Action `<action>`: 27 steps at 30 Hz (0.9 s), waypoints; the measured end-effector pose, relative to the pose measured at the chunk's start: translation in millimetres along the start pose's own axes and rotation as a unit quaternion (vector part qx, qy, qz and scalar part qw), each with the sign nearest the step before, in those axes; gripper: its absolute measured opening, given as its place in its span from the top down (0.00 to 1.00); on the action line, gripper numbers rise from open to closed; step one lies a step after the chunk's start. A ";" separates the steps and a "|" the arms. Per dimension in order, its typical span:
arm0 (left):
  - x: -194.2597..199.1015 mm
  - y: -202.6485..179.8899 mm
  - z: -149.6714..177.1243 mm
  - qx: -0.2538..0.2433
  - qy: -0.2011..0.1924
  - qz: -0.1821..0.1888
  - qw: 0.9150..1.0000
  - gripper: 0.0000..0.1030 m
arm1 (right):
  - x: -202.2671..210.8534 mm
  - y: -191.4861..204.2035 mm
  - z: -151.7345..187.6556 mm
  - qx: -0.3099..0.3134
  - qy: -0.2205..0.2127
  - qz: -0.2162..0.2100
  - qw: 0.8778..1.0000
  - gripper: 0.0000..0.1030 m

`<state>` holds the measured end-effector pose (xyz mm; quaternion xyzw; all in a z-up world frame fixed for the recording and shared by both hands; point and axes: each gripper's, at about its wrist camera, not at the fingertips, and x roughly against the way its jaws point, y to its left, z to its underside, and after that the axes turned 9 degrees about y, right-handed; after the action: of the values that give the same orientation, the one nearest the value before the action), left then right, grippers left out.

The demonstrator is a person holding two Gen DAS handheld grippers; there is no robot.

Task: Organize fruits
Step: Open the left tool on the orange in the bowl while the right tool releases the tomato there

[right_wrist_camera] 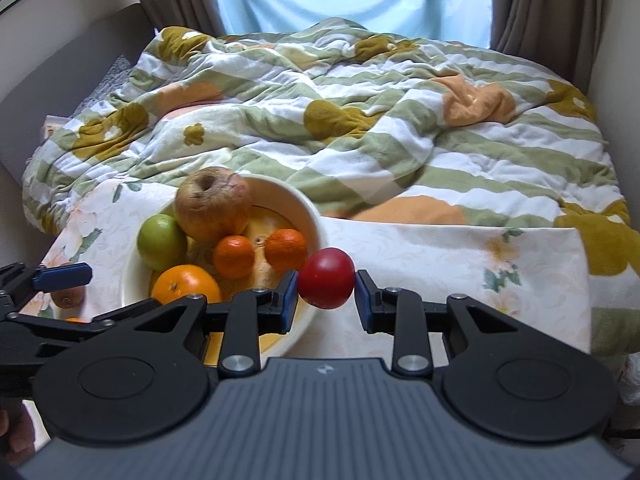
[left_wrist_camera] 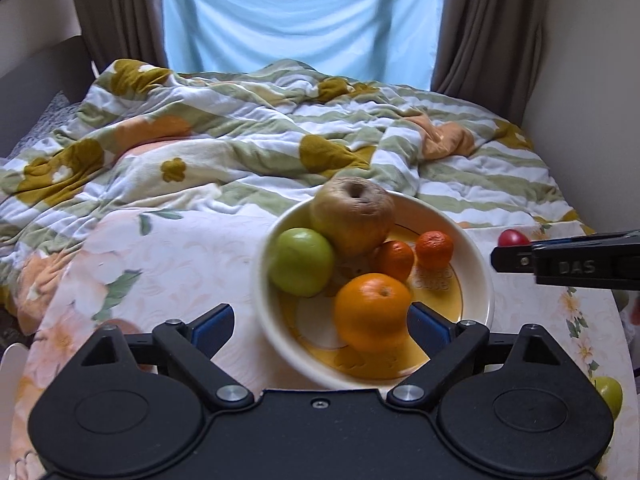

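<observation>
A cream bowl [left_wrist_camera: 482, 280] on the flowered tablecloth holds a wrinkled brown apple [left_wrist_camera: 352, 212], a green apple [left_wrist_camera: 300, 262], two tangerines [left_wrist_camera: 434, 250] and a large orange [left_wrist_camera: 372, 312]. My left gripper [left_wrist_camera: 320, 326] stands open over the bowl's near rim. The orange lies between its pads, free, and the right pad is close to it. My right gripper [right_wrist_camera: 326, 292] is shut on a small red fruit [right_wrist_camera: 326, 278], held just right of the bowl [right_wrist_camera: 312, 216]. From the left wrist, the right gripper's fingers [left_wrist_camera: 516, 258] and the red fruit [left_wrist_camera: 514, 237] show at the right edge.
A green apple [left_wrist_camera: 608, 398] lies on the cloth at the near right. A brown kiwi-like fruit [right_wrist_camera: 68, 296] lies left of the bowl, near one left finger [right_wrist_camera: 62, 276]. A rumpled striped blanket [left_wrist_camera: 280, 128] covers the bed behind the table. Curtains and walls close off the back.
</observation>
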<state>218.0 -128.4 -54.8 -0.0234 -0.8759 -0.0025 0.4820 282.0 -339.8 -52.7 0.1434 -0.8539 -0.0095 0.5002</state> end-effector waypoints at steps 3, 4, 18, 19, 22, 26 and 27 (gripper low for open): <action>6.5 7.7 5.3 0.009 -0.001 -0.006 1.000 0.07 | -7.5 9.8 -1.7 0.012 0.006 -0.007 1.000 0.56; 8.0 9.3 6.8 0.012 0.000 -0.008 1.000 0.07 | -10.2 12.5 -2.1 0.014 0.009 -0.009 1.000 0.56; 25.5 31.7 24.5 0.043 -0.002 -0.025 0.999 0.07 | -35.0 31.5 -2.2 0.037 0.027 -0.017 0.999 0.56; 26.4 32.7 25.2 0.044 -0.002 -0.025 0.999 0.07 | -35.6 32.3 -2.2 0.039 0.027 -0.016 0.999 0.56; 29.7 35.2 28.1 0.046 -0.003 -0.024 0.999 0.07 | -36.5 33.3 -2.3 0.039 0.028 -0.014 0.999 0.56; 33.0 36.7 30.7 0.046 -0.004 -0.027 0.999 0.07 | -35.5 33.2 -2.7 0.039 0.023 -0.017 0.999 0.54; 34.1 36.9 31.0 0.047 -0.005 -0.027 0.999 0.07 | -34.9 33.7 -2.9 0.040 0.022 -0.018 0.999 0.49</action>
<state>175.2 -89.4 -43.3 0.0233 -0.8775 0.0255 0.4782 292.5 -298.3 -75.6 0.1789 -0.8398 0.0182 0.5123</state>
